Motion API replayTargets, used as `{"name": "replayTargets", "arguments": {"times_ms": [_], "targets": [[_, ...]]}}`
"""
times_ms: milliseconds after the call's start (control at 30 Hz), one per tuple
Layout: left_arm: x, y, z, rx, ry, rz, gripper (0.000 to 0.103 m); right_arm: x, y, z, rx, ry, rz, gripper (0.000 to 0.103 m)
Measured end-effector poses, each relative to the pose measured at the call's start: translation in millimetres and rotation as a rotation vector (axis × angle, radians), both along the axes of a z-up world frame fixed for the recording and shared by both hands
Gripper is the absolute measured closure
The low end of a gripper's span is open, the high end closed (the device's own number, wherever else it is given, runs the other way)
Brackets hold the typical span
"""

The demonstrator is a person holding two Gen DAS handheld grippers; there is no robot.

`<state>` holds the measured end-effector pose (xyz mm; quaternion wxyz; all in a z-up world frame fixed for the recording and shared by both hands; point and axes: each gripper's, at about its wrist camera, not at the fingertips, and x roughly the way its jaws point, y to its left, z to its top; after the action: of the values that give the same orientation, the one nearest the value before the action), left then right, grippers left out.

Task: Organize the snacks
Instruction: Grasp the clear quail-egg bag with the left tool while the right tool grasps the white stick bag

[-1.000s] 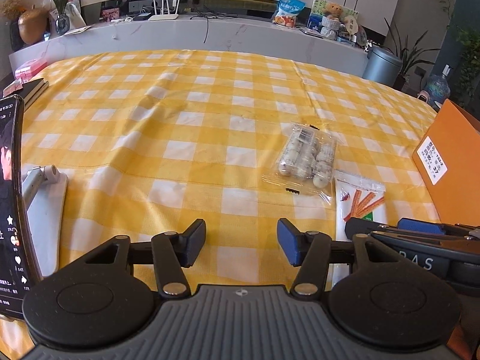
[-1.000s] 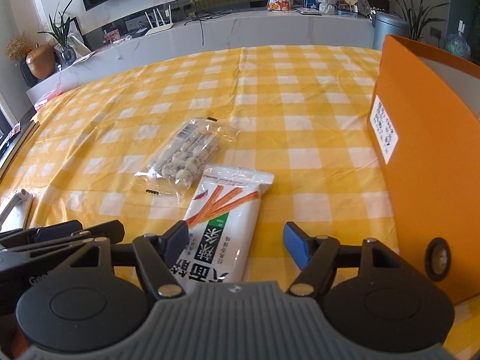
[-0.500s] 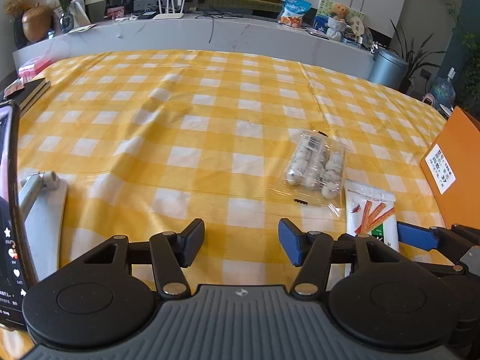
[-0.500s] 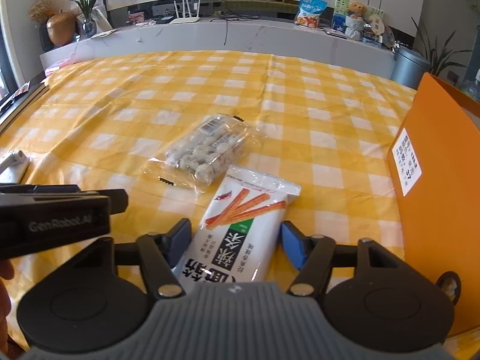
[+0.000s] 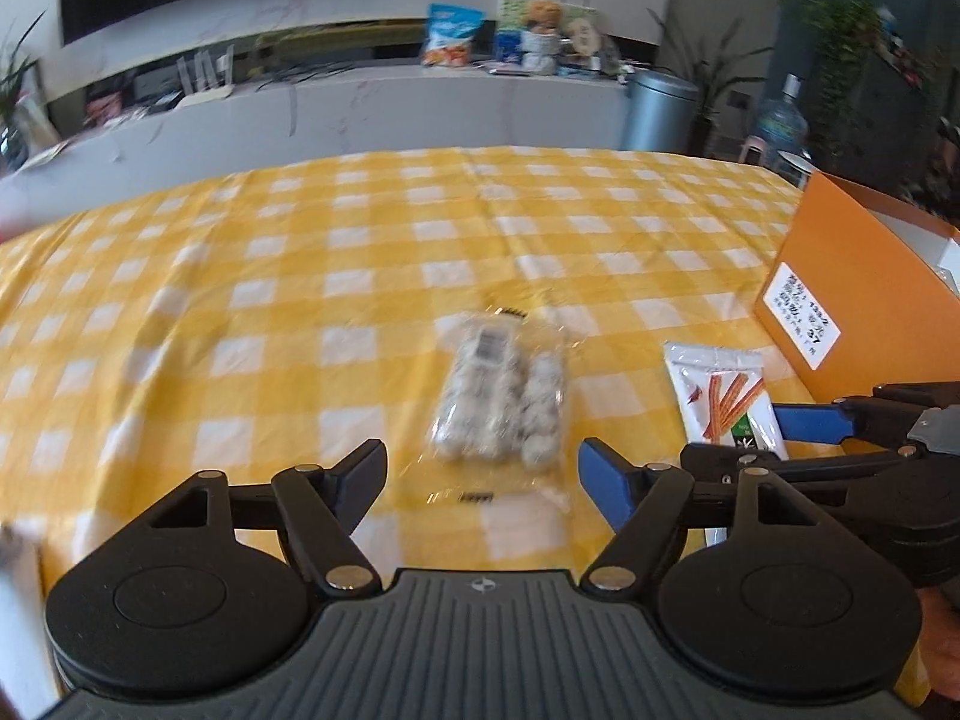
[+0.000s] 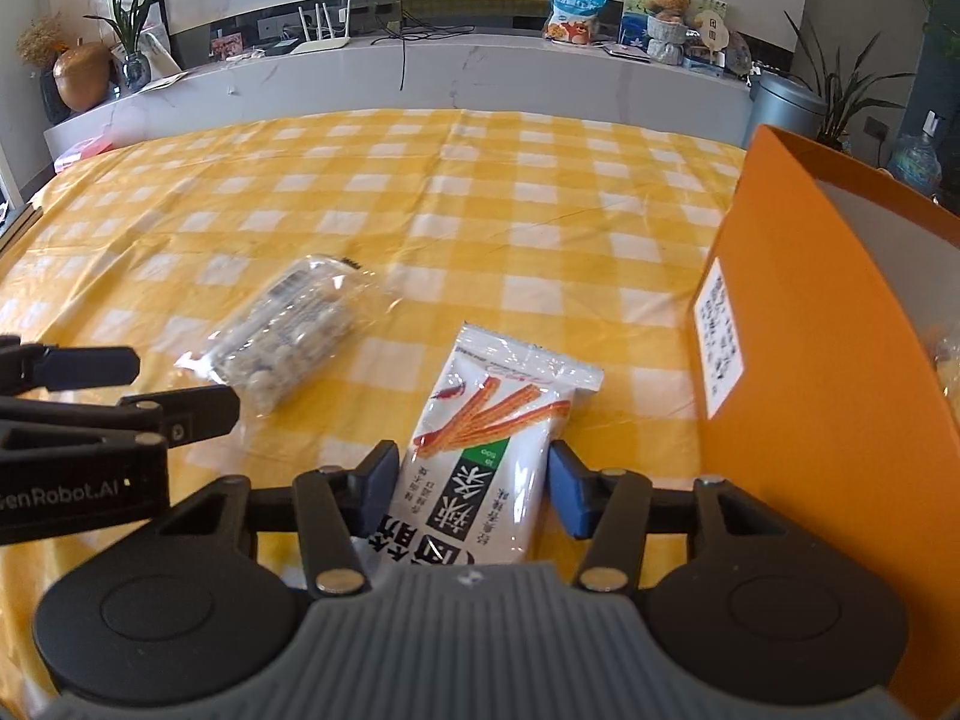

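A clear bag of pale round sweets (image 5: pixel 504 396) lies on the yellow checked tablecloth, just ahead of my open left gripper (image 5: pixel 483 474); it also shows in the right wrist view (image 6: pixel 294 330). A white packet with orange sticks printed on it (image 6: pixel 486 450) lies between the fingers of my right gripper (image 6: pixel 474 480), whose jaws stand against the packet's two sides. That packet also shows in the left wrist view (image 5: pixel 726 402). An orange box (image 6: pixel 840 360) stands open at the right, close beside the right gripper.
The left gripper (image 6: pixel 90 414) shows at the left of the right wrist view. A white counter (image 6: pixel 420 72) with a snack bag, router, plants and ornaments runs behind the table. A grey bin (image 6: pixel 780 108) stands at the back right.
The left gripper swung right and now faces the clear bag. The right gripper moved forward over the white packet and its jaws narrowed from wide open to the packet's sides.
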<state>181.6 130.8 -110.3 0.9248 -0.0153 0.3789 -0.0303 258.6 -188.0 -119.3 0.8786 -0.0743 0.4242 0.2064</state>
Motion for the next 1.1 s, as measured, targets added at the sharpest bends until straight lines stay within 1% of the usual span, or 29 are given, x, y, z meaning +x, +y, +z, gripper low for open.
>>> {"name": "replayTargets", "arguments": {"times_ms": [67,167,333,433,467,567,600,633,667,700,733,800,900,967,1033,1100], "targets": [[10,-3,-2,0.014,-0.009,-0.027,0.011,4,-3,-1,0.01,0.01,0.001,0.051],[26,-6,-9,0.037,0.024,-0.056,0.011,4,-4,-2,0.014,0.005,0.014,0.051],[36,-11,-17,0.049,0.037,-0.108,0.011,3,-5,-4,0.019,-0.006,0.031,0.05],[40,-15,-22,0.062,0.052,-0.088,0.011,2,-5,-5,0.019,-0.011,0.036,0.049],[40,-17,-22,0.069,0.046,-0.085,0.011,2,-5,-6,0.018,-0.011,0.037,0.048],[40,-19,-22,0.072,0.042,-0.079,0.013,2,-5,-6,0.019,-0.009,0.038,0.043],[40,-18,-22,0.065,0.043,-0.076,0.014,2,-5,-6,0.021,-0.006,0.041,0.037],[40,-16,-21,0.058,0.043,-0.073,0.018,1,-4,-6,0.021,0.0,0.038,0.035],[40,-16,-21,0.056,0.041,-0.068,0.025,1,-3,-6,0.022,0.0,0.034,0.035],[40,-15,-19,0.055,0.041,-0.063,0.029,0,-3,-6,0.018,0.0,0.03,0.034],[39,-15,-19,0.057,0.041,-0.058,0.034,-1,-1,-6,0.013,0.001,0.027,0.034],[39,-16,-18,0.063,0.045,-0.053,0.035,-3,2,-6,0.009,0.004,0.023,0.033],[36,-20,-15,0.078,0.058,-0.038,0.038,-6,5,-6,-0.001,0.005,0.0,0.035],[33,-20,-14,0.074,0.073,-0.016,0.039,-8,6,-6,-0.003,0.006,-0.02,0.04],[28,-18,-12,0.054,0.085,0.015,0.039,-9,6,-5,-0.003,0.006,-0.033,0.048],[21,-17,-12,0.038,0.086,0.033,0.04,-10,5,-4,-0.002,0.001,-0.027,0.05]]}}
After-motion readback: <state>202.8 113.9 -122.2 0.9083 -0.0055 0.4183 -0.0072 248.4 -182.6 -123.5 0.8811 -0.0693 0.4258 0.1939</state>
